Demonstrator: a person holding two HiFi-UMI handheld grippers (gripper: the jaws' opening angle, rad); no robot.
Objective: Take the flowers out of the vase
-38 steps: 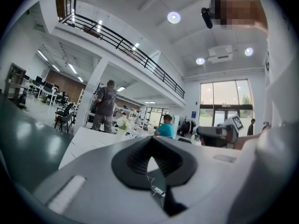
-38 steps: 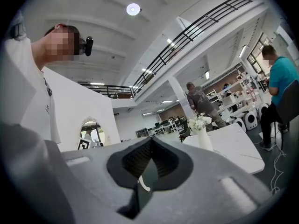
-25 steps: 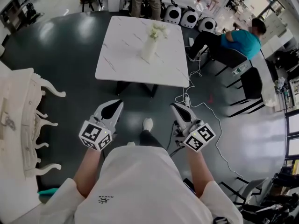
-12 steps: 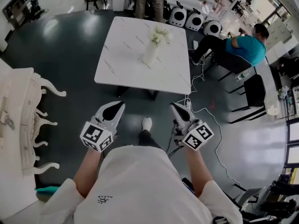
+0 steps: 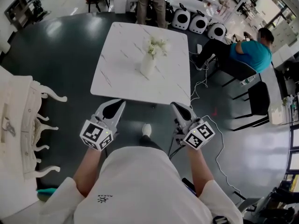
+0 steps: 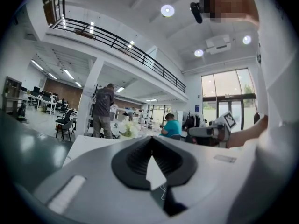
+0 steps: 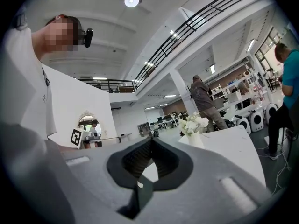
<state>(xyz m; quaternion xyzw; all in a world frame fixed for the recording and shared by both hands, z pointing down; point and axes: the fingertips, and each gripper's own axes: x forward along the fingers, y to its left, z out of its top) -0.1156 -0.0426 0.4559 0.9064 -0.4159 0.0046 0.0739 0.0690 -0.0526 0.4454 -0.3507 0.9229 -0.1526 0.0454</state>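
Observation:
A white vase [image 5: 147, 64] holding white flowers [image 5: 156, 45] stands near the middle of a white marble table [image 5: 117, 69] ahead of me. My left gripper [image 5: 115, 107] and right gripper [image 5: 179, 108] are held level side by side just short of the table's near edge, both shut and empty. In the right gripper view the flowers [image 7: 194, 123] and vase [image 7: 196, 139] show beyond the shut right gripper [image 7: 150, 142]. The flowers [image 6: 127, 129] appear small and far past the shut left gripper [image 6: 150, 139] in the left gripper view.
A person in a teal shirt [image 5: 252, 50] sits at the right beside a black chair [image 5: 256, 90]. Another person [image 5: 152, 1] stands behind the table. White carved furniture [image 5: 23, 120] is at my left. Cables [image 5: 203, 85] trail on the dark floor at the table's right.
The table with the vase has come nearer in the head view as I walked toward it. Both grippers stay shut and keep their places in front of me.

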